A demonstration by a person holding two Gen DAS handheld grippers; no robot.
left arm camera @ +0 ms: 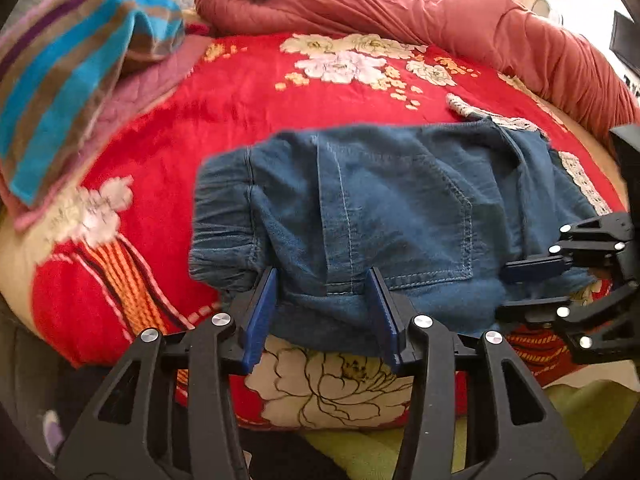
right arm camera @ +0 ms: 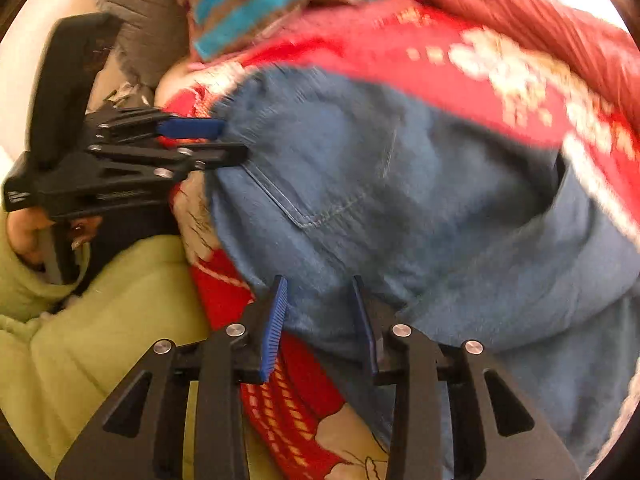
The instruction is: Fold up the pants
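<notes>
Folded blue denim pants point(left arm camera: 380, 200) with a fleecy lining lie on the red floral bedspread point(left arm camera: 224, 92), back pocket facing up. My left gripper point(left arm camera: 322, 302) stands open at the pants' near edge. The cloth lies loose between its blue pads point(left arm camera: 262, 304), close to the gathered waistband. My right gripper point(left arm camera: 528, 290) is open at the right end of the pants point(right arm camera: 360, 160). In its own blurred view the right gripper point(right arm camera: 320, 316) has denim lying between its spread fingers without being pinched. The left gripper point(right arm camera: 224, 140) shows there at the left, tips against the denim edge.
A striped blue and brown blanket point(left arm camera: 60, 80) is heaped at the back left. A rolled rust-red duvet point(left arm camera: 400, 4) runs along the back and right. A grey cushion point(right arm camera: 136, 12) sits far left. A person's green sleeve point(right arm camera: 100, 300) and hand point(right arm camera: 24, 236) are at the bed's near edge.
</notes>
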